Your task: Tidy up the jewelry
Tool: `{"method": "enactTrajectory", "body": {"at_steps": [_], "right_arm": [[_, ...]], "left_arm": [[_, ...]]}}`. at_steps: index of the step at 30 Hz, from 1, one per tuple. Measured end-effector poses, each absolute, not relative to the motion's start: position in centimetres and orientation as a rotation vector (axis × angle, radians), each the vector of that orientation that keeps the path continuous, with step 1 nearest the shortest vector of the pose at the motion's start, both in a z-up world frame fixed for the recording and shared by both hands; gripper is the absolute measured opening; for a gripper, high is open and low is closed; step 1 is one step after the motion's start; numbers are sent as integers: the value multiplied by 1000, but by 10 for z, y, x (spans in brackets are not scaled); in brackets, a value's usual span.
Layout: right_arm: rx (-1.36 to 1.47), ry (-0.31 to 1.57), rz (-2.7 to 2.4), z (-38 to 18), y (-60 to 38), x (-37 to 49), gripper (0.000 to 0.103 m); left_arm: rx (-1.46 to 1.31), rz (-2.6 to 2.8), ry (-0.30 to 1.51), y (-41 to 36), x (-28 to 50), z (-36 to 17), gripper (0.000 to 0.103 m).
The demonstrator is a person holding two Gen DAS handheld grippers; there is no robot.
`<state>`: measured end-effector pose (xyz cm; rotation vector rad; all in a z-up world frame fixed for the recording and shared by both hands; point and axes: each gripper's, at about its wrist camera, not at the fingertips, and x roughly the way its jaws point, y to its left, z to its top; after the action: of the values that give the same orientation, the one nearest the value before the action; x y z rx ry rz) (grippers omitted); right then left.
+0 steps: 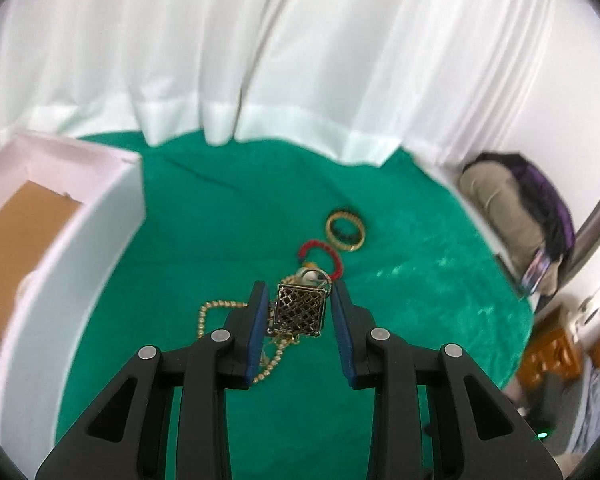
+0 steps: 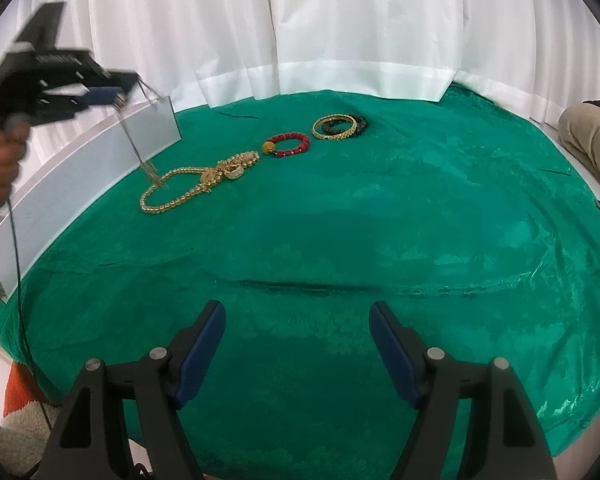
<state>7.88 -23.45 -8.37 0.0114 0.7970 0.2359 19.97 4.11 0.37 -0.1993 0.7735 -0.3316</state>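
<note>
1. The filigree pendant (image 1: 302, 312) is a square, box-like piece of gold openwork lattice. Thin gold chains hang from it, seen in the right wrist view as fine strands (image 2: 140, 140) dangling in front of the white box (image 2: 80, 168).
2. The left gripper (image 1: 299, 286) has the pendant between its blue pads, lifted off the green cloth (image 1: 228, 208). The jaws are narrowed around it, though a slim gap shows on the right side.
3. The right gripper (image 2: 296, 320) hangs low over the cloth with its jaws spread wide and nothing in them.
4. On the cloth lie, in a row, a gold bead necklace (image 2: 180, 196), a red bead bracelet (image 2: 290, 145), a gold bangle (image 2: 335, 127) and, touching the bangle, a dark bead bracelet (image 2: 362, 123).
5. The box has white walls and a brown cardboard floor.
6. No brand, label or writing can be read anywhere.
</note>
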Motion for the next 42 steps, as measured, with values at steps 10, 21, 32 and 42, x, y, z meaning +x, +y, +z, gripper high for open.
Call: {"method": "enactTrajectory", "body": {"at_steps": [10,21,32,42], "right_arm": [[-14,785,240,-75,-229,74,76],[120,917,501,-52,-210,184,73],[19,1065,537,-81,-127,299,40],[-22,1125,565,-58,-118,302,2]], "left_arm": [[-259,-221,740,90,137,22,31],[-302,-109,796,124,88,-31,31],[-350,-95,786,139,83,-37,31],[-373,-76,805,150,81,-46,31]]}}
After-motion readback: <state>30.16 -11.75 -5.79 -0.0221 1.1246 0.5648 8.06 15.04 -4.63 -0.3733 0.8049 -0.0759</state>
